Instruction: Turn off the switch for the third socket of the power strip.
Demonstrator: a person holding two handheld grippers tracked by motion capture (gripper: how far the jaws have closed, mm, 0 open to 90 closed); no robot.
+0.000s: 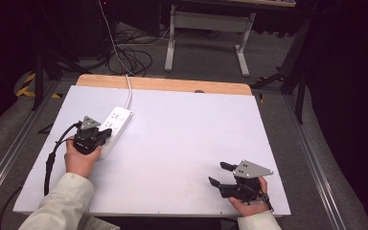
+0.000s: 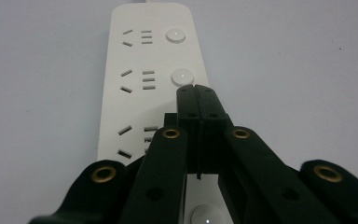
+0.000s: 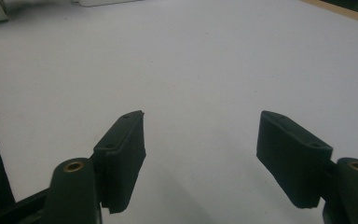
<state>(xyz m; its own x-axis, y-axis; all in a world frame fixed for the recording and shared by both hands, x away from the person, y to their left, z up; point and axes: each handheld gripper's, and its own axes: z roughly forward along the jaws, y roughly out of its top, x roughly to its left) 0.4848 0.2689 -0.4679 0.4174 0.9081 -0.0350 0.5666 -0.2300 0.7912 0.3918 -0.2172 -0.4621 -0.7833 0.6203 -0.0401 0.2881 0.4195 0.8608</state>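
Your left claw (image 2: 197, 89) has its jaws pressed together, empty, tip just over the power strip's second switch button (image 2: 182, 77). Strip (image 1: 116, 125) sits far left on the bench (image 1: 187, 139). Come in off-centre and you'll slip off the button or shove the strip sideways. Right claw (image 3: 200, 154) idles near right, jaws apart.

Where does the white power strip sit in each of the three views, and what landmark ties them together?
High view: power strip lies left of centre on the table, its near end under the left gripper.
Left gripper view: it runs up the middle from the bottom edge, the shut jaws over its round buttons.
Right gripper view: I cannot pick it out with certainty.
Shared landmark: the white tabletop.
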